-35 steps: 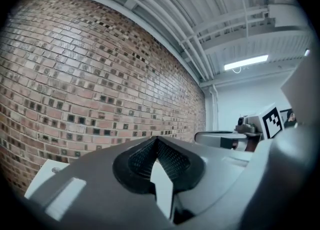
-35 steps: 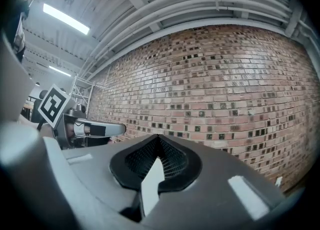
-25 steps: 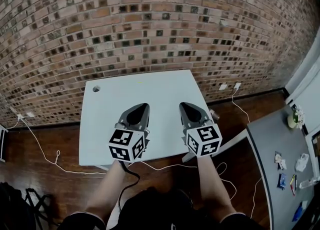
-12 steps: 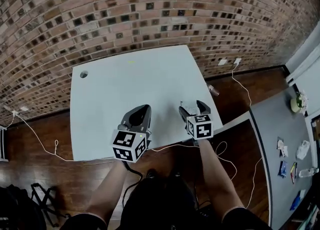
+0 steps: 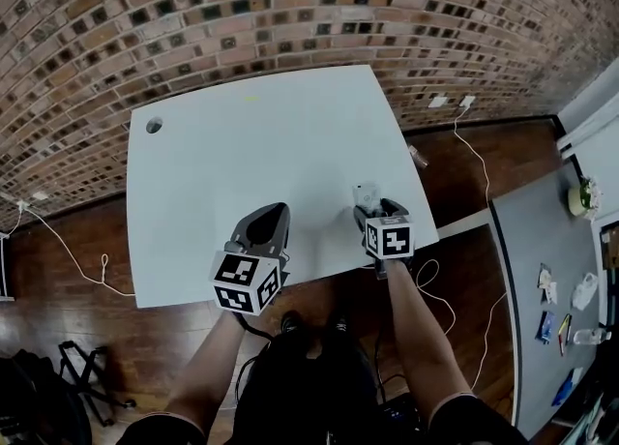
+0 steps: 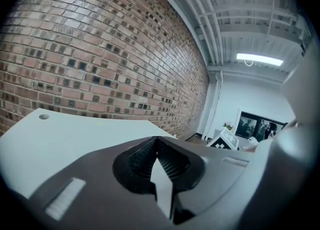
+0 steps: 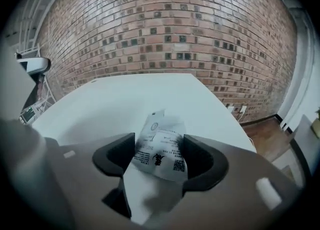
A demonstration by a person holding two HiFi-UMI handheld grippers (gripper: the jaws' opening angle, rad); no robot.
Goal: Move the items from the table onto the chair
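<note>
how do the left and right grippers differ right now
The left gripper's jaws are pressed together with nothing between them. The right gripper's jaws stand wide apart, having just been opening, with a printed paper slip between them. The left gripper points nearly level, while the right gripper tilts down. Both carry marker cubes and hang over the white table.

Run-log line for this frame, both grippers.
left gripper: shut, empty | right gripper: fingers just been opening, apart around paper slip, no grip yet | paper slip: on white table
</note>
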